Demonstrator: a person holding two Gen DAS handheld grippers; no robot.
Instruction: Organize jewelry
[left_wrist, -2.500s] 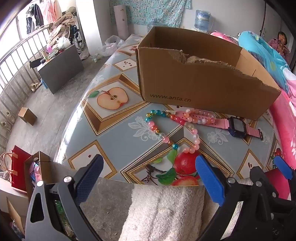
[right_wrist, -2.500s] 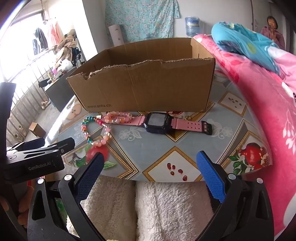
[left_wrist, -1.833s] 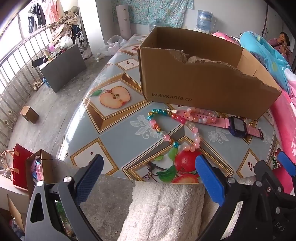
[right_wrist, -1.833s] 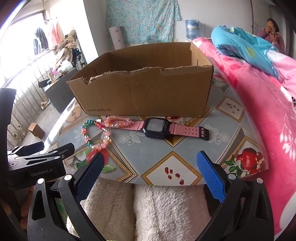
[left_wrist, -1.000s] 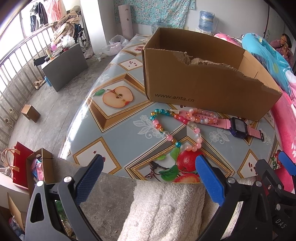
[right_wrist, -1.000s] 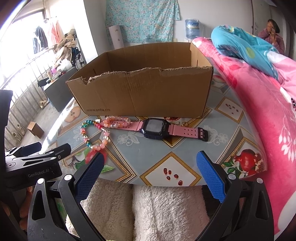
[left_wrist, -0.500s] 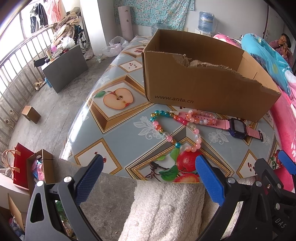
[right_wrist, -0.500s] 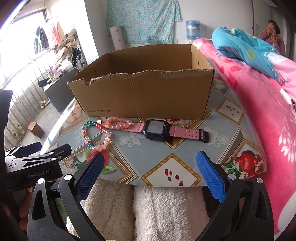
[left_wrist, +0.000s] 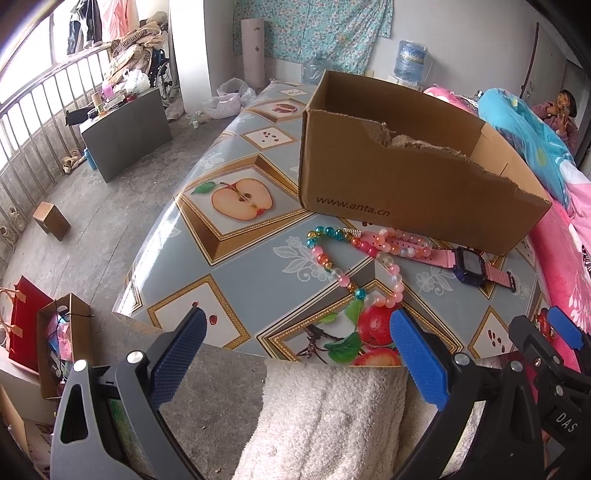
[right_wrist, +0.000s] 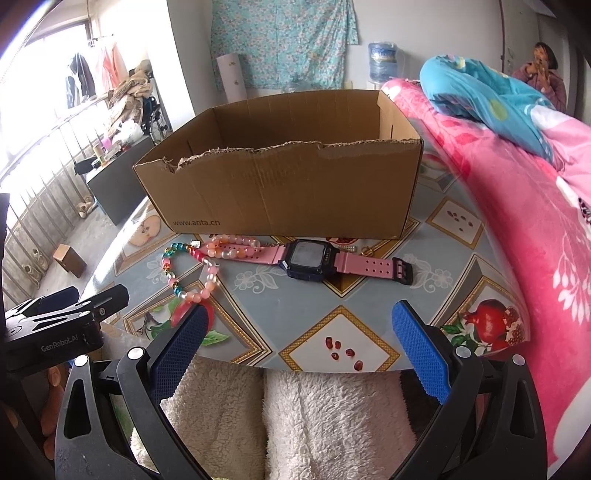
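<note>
We're looking down both grippers at once. The left gripper (left_wrist: 295, 354) hangs at the near table edge with its blue pads spread wide, nothing between them. The right gripper (right_wrist: 303, 343) is likewise agape and empty. On the fruit-patterned table (left_wrist: 229, 258) lies a bead bracelet (left_wrist: 351, 262), one end draped over the strap of a pink watch (right_wrist: 310, 260). Both sit just in front of a torn cardboard box (right_wrist: 291, 188). Behind the watch we spot something small and gold (right_wrist: 367, 252), maybe a ring, too tiny to call. White fleece (right_wrist: 295, 417) fills the foreground below us.
</note>
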